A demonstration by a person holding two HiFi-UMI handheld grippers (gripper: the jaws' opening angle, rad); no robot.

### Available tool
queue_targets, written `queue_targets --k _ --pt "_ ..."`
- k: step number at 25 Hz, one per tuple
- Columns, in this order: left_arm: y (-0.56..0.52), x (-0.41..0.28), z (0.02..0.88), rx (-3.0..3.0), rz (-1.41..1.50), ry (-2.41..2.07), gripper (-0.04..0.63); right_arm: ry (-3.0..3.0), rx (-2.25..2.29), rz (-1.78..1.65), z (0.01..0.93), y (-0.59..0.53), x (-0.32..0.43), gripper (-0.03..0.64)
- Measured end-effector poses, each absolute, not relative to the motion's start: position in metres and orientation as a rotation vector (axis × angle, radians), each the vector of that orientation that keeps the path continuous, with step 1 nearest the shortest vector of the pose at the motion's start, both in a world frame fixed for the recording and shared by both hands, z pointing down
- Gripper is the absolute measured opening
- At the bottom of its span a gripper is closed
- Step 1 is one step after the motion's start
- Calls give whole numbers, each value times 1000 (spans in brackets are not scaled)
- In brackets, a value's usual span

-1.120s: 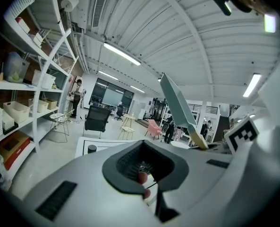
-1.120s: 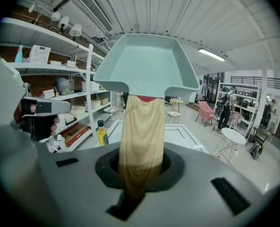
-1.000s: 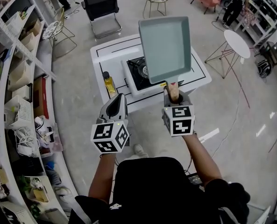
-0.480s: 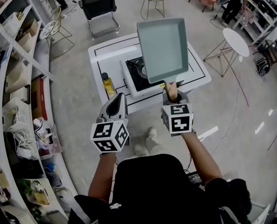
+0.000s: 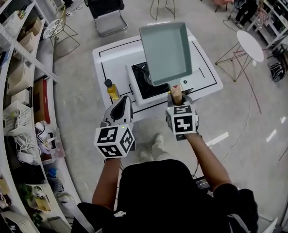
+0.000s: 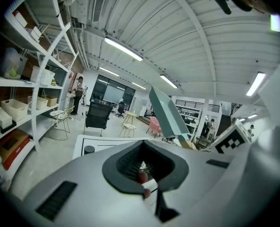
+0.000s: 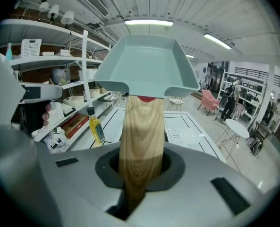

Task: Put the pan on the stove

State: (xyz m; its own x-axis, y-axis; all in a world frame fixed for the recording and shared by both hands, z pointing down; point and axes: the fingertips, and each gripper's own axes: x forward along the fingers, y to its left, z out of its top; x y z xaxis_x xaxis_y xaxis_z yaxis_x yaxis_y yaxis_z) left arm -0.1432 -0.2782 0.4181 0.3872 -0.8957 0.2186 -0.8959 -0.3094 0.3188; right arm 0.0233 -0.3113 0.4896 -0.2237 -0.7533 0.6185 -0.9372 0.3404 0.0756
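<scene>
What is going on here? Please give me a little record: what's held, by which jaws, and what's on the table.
Held thing: pale green square pan, by its wooden handle
Holding it: right gripper, jaws shut on the handle
Left gripper: jaws together, empty
Pan's place: in the air above the stove, not set down
Also on the table: oil bottle, left of the stove

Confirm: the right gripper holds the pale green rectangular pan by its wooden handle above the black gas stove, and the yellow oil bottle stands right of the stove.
One slip: in the head view the yellow oil bottle stands left of the black gas stove. The right gripper does hold the pale green rectangular pan by its wooden handle above it.
</scene>
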Motion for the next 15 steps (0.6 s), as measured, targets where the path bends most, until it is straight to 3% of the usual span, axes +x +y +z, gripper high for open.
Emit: queue_targets --k 15 --pt "-313 -141 432 2211 22 -1578 8 -1911 1294 521 565 -343 25 20"
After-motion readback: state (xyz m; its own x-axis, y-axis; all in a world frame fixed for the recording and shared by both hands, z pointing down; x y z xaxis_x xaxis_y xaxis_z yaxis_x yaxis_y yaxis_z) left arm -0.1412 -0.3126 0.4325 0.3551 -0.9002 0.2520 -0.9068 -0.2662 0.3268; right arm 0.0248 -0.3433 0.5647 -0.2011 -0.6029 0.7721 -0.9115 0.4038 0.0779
